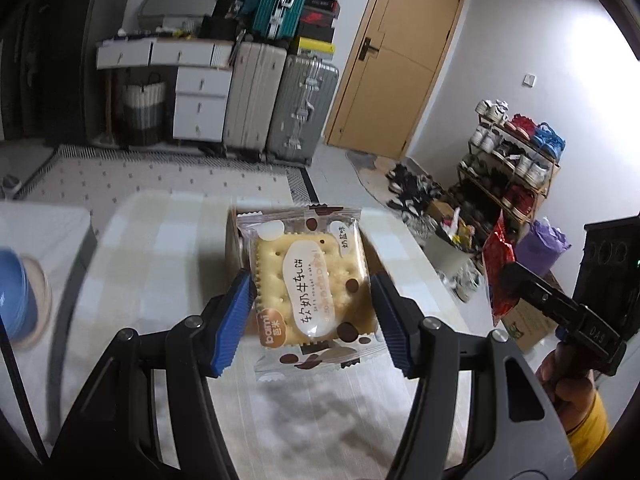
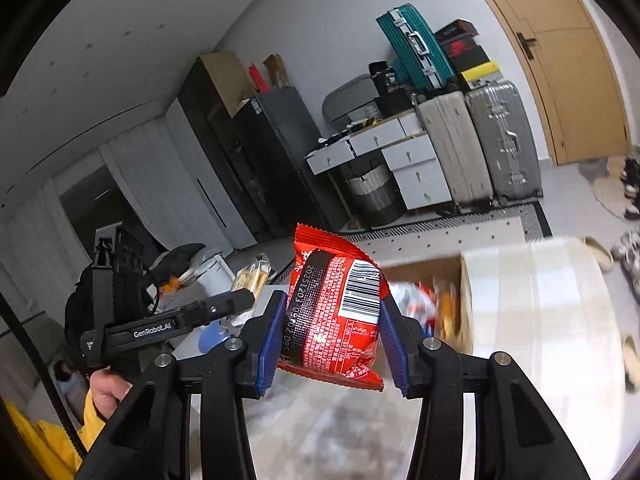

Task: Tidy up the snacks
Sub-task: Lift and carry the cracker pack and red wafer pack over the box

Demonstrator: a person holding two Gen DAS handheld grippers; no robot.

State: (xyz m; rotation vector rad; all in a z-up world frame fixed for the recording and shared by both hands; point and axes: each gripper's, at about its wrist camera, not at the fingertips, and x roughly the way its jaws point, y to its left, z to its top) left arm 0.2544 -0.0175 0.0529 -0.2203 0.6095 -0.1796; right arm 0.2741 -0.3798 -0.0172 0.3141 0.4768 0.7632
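My left gripper [image 1: 314, 316] is shut on a clear-wrapped cracker packet [image 1: 310, 284] with brown dots and holds it above the table. My right gripper [image 2: 332, 328] is shut on a red snack packet [image 2: 340, 312] with a barcode, lifted above the table. The red packet [image 1: 498, 268] and the right gripper also show at the right of the left wrist view. The left gripper [image 2: 244, 300] with the cracker packet [image 2: 252, 276] shows at the left of the right wrist view. A cardboard box [image 2: 464, 300] holding several snacks sits behind the red packet.
The table has a pale checked cloth [image 1: 160, 248]. A blue bowl [image 1: 14, 296] stands at the left on a white surface. Suitcases [image 1: 280, 104], white drawers [image 1: 200, 96], a wooden door [image 1: 400, 52] and a shoe rack [image 1: 508, 164] stand beyond.
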